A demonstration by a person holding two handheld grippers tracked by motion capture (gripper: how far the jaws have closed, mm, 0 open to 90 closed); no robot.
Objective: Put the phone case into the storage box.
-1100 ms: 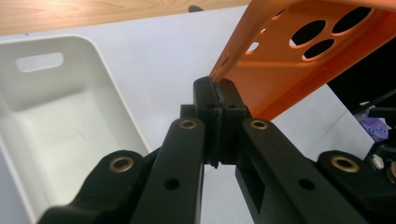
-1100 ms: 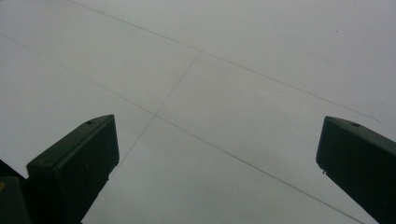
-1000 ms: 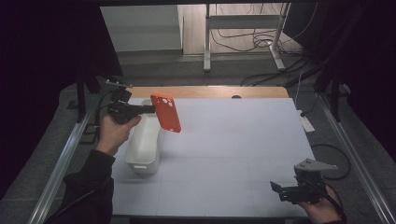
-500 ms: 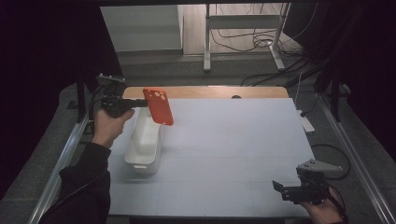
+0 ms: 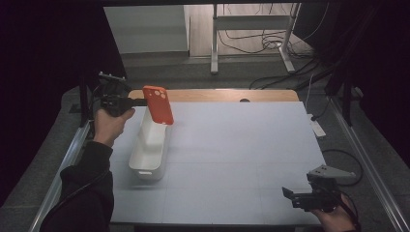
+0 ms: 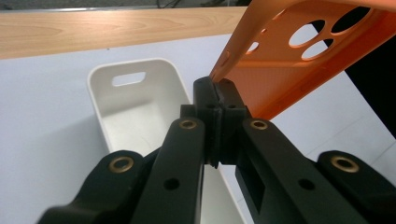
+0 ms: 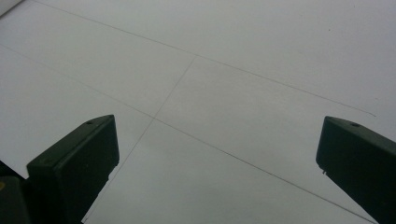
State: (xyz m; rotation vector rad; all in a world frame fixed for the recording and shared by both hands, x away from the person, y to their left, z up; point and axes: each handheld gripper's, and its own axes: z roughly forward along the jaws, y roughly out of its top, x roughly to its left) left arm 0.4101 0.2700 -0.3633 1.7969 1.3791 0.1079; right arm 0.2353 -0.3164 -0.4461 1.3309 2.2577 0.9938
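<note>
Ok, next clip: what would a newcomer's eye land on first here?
The orange phone case, pinched at its edge by the left gripper and held in the air above the far end of the white bin at the table's left. The right gripper waits open at the near right corner.

Left claw (image 5: 141,102) w/ orange phone case (image 5: 158,104) pulled back left (far end of bin)

lab | framed white table (image 5: 232,145) | floor cables (image 5: 251,43)
</note>
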